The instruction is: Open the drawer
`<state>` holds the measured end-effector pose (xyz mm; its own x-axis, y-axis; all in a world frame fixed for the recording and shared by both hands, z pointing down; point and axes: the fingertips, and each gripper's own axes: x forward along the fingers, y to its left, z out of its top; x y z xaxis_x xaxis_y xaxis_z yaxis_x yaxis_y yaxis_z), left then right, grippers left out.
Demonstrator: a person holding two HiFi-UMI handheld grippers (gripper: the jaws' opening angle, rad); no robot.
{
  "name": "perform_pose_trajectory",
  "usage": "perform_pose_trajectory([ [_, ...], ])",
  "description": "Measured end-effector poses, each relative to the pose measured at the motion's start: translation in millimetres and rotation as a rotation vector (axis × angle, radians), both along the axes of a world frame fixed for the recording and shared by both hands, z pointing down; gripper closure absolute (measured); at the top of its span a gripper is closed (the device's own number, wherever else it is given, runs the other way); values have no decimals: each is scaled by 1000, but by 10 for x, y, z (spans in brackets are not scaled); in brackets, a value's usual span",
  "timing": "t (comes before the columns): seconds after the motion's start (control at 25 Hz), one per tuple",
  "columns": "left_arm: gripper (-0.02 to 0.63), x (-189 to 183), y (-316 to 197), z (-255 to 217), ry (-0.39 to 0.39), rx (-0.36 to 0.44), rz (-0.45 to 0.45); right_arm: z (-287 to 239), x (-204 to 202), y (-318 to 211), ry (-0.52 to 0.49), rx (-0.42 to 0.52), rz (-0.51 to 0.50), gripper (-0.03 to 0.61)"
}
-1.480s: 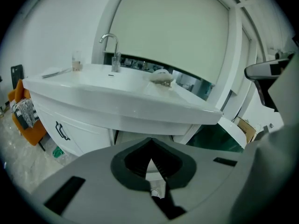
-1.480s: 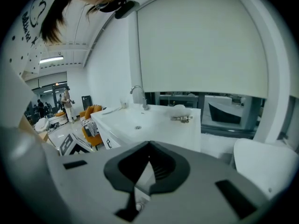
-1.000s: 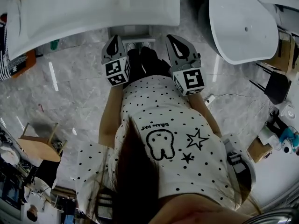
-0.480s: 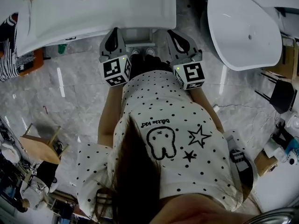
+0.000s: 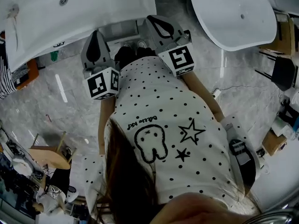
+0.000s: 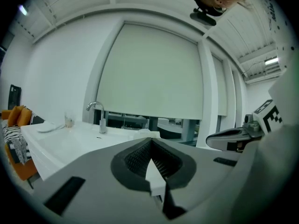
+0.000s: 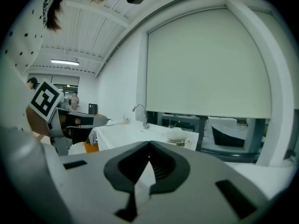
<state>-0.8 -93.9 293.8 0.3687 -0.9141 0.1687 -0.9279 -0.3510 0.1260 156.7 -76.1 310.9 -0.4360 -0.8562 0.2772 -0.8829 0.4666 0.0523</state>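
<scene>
No drawer front shows plainly; only a pale cabinet face [image 5: 122, 31] peeks out under the white washbasin [image 5: 70, 13], just beyond the grippers. My left gripper [image 5: 96, 33] is held up level in front of the basin edge, shut and with nothing in it; in the left gripper view its jaws [image 6: 150, 141] meet at the tip above the basin top and faucet [image 6: 96, 109]. My right gripper [image 5: 153, 19] is beside it to the right, a little further forward, also shut and empty [image 7: 149, 144]. Each gripper shows in the other's view: the right one [image 6: 233, 137] and the left one [image 7: 77, 120].
A white freestanding bathtub [image 5: 233, 13] lies to the right of the basin. A black chair [image 5: 284, 73] stands at the far right, and a wooden stool [image 5: 46, 157] at the lower left. An orange seat [image 5: 31, 72] sits left of the basin. The floor is grey marble.
The left gripper has risen and now points nearly level; its marker cube has slid down and left in the head view. The right gripper has shifted only slightly. Both stayed shut.
</scene>
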Motion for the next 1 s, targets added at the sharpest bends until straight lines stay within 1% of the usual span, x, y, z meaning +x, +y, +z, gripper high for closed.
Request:
perform_pose_trajectory([
  [0.2, 609, 120, 158, -34, 6, 20, 2, -71, -55, 75, 40, 37, -90, 566],
  [0.32, 609, 147, 166, -41, 19, 17, -13, -78, -55, 94, 62, 38, -115, 566],
  [0.4, 609, 154, 163, -49, 21, 21, -13, -73, -58, 100, 71, 39, -119, 566],
  [0.64, 609, 276, 150, -43, 2, 23, 40, -55, -32, 98, 73, 37, -105, 566],
  [1.0, 609, 298, 122, -34, 3, 13, 39, -39, -46, 79, 84, 29, -122, 566],
])
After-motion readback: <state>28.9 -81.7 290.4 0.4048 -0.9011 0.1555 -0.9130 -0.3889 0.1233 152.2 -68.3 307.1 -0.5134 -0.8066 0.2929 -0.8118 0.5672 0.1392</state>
